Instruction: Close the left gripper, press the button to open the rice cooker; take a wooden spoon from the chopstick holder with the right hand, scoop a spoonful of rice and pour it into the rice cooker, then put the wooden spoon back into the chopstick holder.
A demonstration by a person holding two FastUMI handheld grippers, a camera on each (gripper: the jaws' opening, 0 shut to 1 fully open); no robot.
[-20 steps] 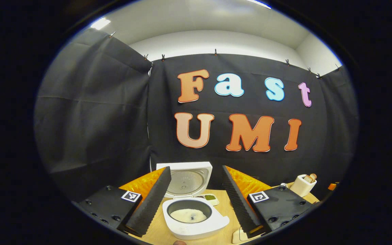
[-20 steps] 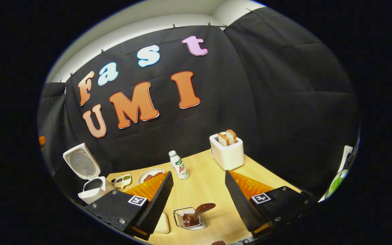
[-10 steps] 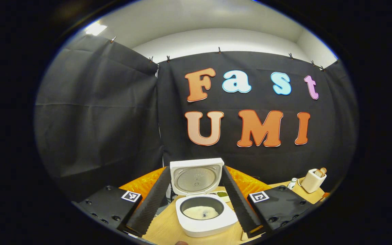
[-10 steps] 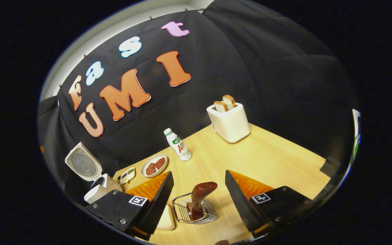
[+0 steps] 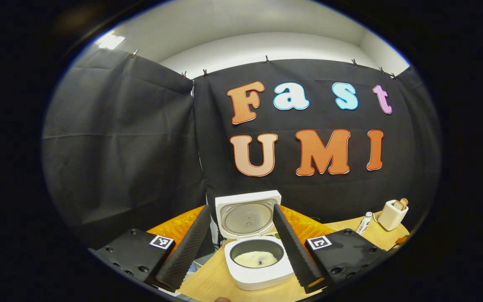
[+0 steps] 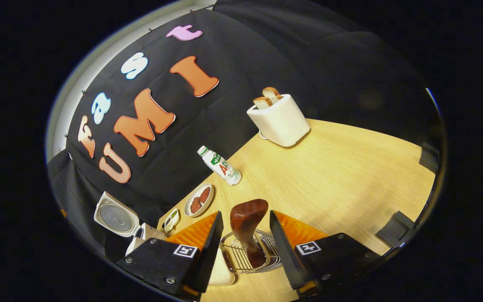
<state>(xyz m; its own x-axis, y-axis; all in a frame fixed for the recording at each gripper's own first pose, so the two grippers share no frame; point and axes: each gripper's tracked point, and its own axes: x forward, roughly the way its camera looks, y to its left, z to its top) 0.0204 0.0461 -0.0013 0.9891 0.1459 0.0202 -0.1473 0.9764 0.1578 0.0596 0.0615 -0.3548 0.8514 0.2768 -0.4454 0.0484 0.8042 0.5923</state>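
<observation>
In the left gripper view, the left claw (image 5: 238, 235) was spread wide, empty. The cooker (image 5: 258, 262) stood just ahead between its fingers, lid (image 5: 247, 213) upright, rice (image 5: 256, 259) in the pot. Bare table (image 5: 210, 281) lay along the cooker's left side.

In the right gripper view, the right claw (image 6: 244, 237) was apart, flanking the spoon (image 6: 247, 228) without touching. The spoon stood in the wire holder (image 6: 245, 256). Open table stretched ahead and right toward the toaster (image 6: 279, 119); a bottle (image 6: 220, 165) and plate (image 6: 199, 199) sat ahead-left.
</observation>
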